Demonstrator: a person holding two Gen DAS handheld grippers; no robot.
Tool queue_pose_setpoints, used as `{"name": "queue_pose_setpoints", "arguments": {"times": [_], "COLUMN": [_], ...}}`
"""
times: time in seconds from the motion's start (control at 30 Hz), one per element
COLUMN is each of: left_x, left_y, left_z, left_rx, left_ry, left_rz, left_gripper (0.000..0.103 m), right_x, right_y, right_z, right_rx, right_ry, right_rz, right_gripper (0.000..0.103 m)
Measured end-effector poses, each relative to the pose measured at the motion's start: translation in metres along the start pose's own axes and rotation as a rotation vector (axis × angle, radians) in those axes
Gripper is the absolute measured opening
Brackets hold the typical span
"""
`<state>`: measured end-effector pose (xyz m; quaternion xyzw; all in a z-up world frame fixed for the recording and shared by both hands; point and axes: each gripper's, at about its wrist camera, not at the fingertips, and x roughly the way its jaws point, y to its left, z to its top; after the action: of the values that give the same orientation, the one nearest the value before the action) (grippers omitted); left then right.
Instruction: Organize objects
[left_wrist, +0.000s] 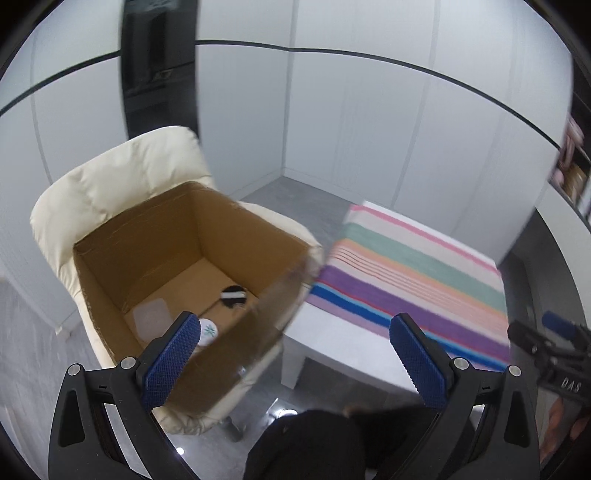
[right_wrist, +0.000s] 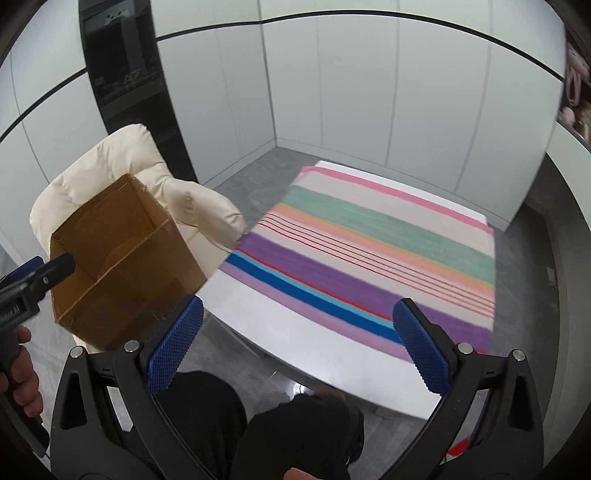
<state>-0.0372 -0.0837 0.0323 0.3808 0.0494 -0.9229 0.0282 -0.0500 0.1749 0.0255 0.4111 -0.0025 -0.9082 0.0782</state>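
An open cardboard box (left_wrist: 177, 258) sits on a cream armchair (left_wrist: 110, 184). Inside lie a black and white round thing (left_wrist: 232, 295), a clear flat lid-like piece (left_wrist: 151, 319) and a white round item with a green mark (left_wrist: 208, 330). My left gripper (left_wrist: 295, 354) is open and empty, hovering above the box's near right corner. My right gripper (right_wrist: 295, 343) is open and empty above the near edge of a white table (right_wrist: 314, 350) covered by a striped cloth (right_wrist: 369, 251). The box (right_wrist: 122, 266) and the left gripper's tip (right_wrist: 40, 275) show at the left of the right wrist view.
The striped cloth (left_wrist: 413, 273) lies on the low white table (left_wrist: 332, 343) right of the armchair (right_wrist: 122, 166). White wall panels surround the corner. A dark panel (left_wrist: 159, 62) stands behind the chair. The person's dark-clad legs (right_wrist: 258, 424) are below the grippers.
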Motion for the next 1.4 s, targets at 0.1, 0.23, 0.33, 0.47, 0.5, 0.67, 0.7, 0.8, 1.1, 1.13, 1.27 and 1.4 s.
{"name": "queue_pose_setpoints", "arguments": {"times": [0.1, 0.23, 0.33, 0.47, 0.5, 0.67, 0.7, 0.8, 1.1, 1.13, 1.27, 1.4], "left_x": [-0.004, -0.012, -0.017, -0.026, -0.027, -0.024, -0.024, -0.020, -0.027, -0.026, -0.025, -0.028], "left_y": [-0.019, -0.037, -0.045, -0.053, -0.054, -0.060, -0.062, -0.069, -0.076, -0.076, -0.077, -0.076], "left_z": [-0.009, -0.021, -0.029, -0.036, -0.037, -0.047, -0.048, -0.053, -0.054, -0.054, -0.053, -0.052], "left_rx": [0.045, 0.078, 0.098, 0.112, 0.116, 0.106, 0.107, 0.116, 0.131, 0.132, 0.127, 0.126], "left_ry": [0.016, 0.021, 0.023, 0.008, 0.006, 0.042, 0.047, 0.067, 0.034, 0.037, 0.042, 0.021], "left_rz": [0.008, 0.016, 0.006, 0.002, 0.006, -0.006, -0.005, -0.011, -0.010, -0.010, -0.013, -0.012], "left_gripper": [0.103, 0.103, 0.103, 0.103, 0.103, 0.103, 0.103, 0.103, 0.103, 0.103, 0.103, 0.103], "right_x": [-0.015, -0.031, -0.047, -0.060, -0.061, -0.058, -0.057, -0.054, -0.056, -0.057, -0.056, -0.056], "right_y": [-0.018, -0.037, -0.043, -0.045, -0.044, -0.039, -0.039, -0.035, -0.033, -0.034, -0.034, -0.035], "right_z": [-0.015, -0.037, -0.049, -0.053, -0.053, -0.052, -0.052, -0.053, -0.052, -0.052, -0.051, -0.051], "right_rx": [0.036, 0.075, 0.082, 0.082, 0.074, 0.060, 0.059, 0.046, 0.029, 0.030, 0.028, 0.027], "right_ry": [0.006, 0.029, 0.024, 0.000, -0.006, 0.005, 0.009, 0.018, 0.009, 0.008, 0.008, 0.009], "right_rz": [-0.024, -0.046, -0.072, -0.090, -0.103, -0.113, -0.112, -0.112, -0.124, -0.124, -0.125, -0.124], "right_gripper": [0.103, 0.103, 0.103, 0.103, 0.103, 0.103, 0.103, 0.103, 0.103, 0.103, 0.103, 0.103]}}
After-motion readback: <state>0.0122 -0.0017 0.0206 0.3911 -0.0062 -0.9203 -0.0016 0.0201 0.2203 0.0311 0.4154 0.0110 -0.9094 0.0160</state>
